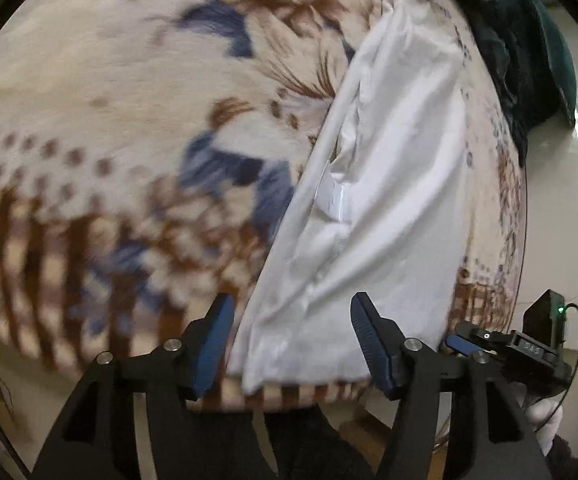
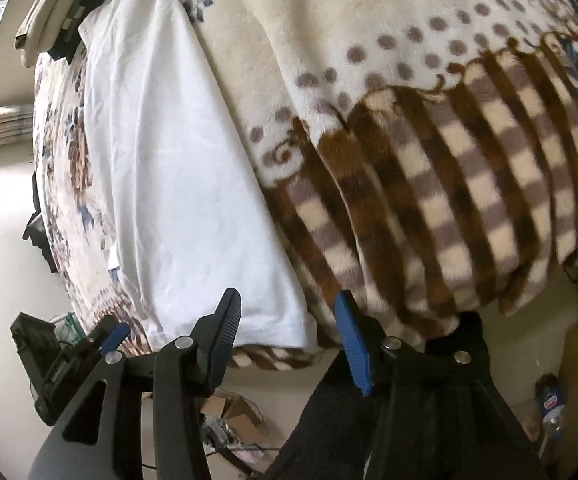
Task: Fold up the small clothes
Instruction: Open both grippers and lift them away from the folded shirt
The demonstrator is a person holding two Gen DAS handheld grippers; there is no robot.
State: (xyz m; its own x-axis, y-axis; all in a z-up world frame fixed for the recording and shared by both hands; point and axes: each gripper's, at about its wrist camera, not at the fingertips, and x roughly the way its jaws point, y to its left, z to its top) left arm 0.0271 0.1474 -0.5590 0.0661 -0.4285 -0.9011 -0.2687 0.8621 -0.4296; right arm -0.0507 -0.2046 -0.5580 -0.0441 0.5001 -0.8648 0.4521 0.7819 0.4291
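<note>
A white garment (image 1: 385, 184) lies folded into a long strip on a patterned blanket (image 1: 89, 120). It also shows in the right wrist view (image 2: 177, 168), running from the near edge to the far side. My left gripper (image 1: 293, 312) is open and empty, just above the strip's near end. My right gripper (image 2: 289, 312) is open and empty, at the strip's near right corner. The right gripper's tip (image 1: 465, 346) shows at the lower right of the left wrist view, and the left gripper's tip (image 2: 113, 334) shows at the lower left of the right wrist view.
The blanket (image 2: 429, 160) has brown checks, dots and blue flowers. Dark teal cloth (image 1: 529, 60) lies at the far right of the bed. A folded beige item (image 2: 49, 12) sits at the far end. Cardboard and clutter (image 2: 229, 412) and a bottle (image 2: 551, 404) lie on the floor.
</note>
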